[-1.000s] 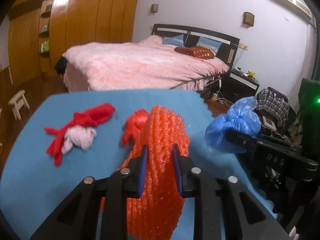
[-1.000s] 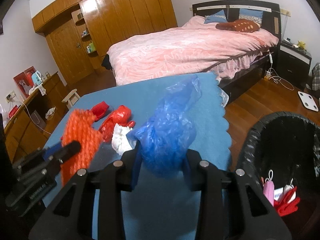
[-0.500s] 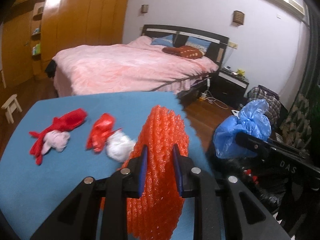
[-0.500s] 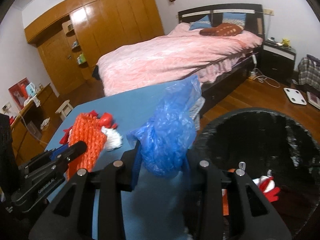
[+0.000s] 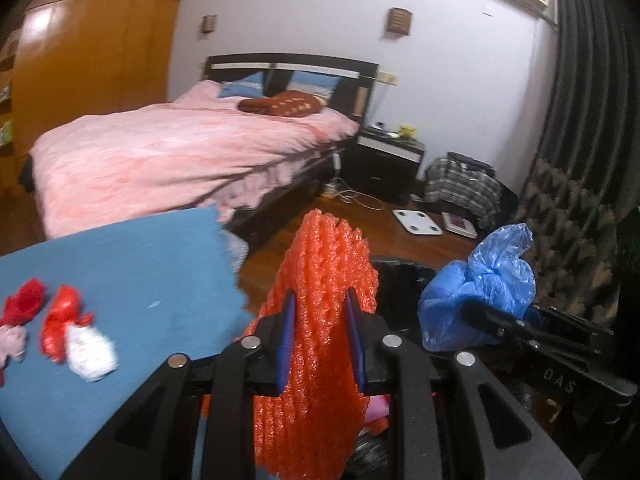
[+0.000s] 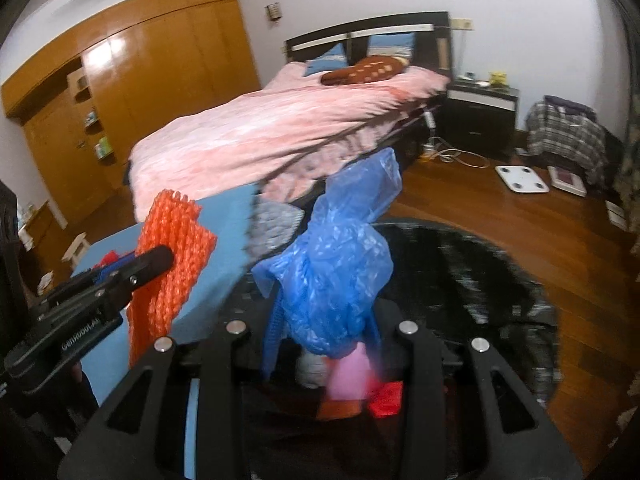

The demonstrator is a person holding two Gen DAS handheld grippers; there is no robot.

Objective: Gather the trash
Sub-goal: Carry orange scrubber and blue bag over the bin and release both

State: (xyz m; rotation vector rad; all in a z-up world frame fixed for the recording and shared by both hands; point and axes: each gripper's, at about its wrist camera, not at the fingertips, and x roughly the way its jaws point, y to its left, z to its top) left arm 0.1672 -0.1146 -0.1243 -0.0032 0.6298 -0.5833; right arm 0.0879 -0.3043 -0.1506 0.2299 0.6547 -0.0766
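Note:
My left gripper (image 5: 320,340) is shut on an orange foam net (image 5: 320,280), held just past the right edge of the blue table (image 5: 120,264). It also shows in the right wrist view (image 6: 168,264). My right gripper (image 6: 324,336) is shut on a crumpled blue plastic bag (image 6: 340,272), held over the black-lined bin (image 6: 500,264). The bag also shows in the left wrist view (image 5: 484,284). The bin holds pink, white and red trash (image 6: 360,384). On the table lie a red wad with a white tissue (image 5: 76,336) and a red-and-pink wad (image 5: 18,312).
A bed with a pink cover (image 5: 172,152) stands behind the table. A black nightstand (image 5: 388,160), a white scale (image 5: 416,222) on the wood floor and a plaid bundle (image 5: 464,188) are to the right. Wooden wardrobes (image 6: 132,88) line the left wall.
Both grippers have swung right, off the table toward the bin, carrying the orange net and blue bag. The right gripper now hangs over the bin opening.

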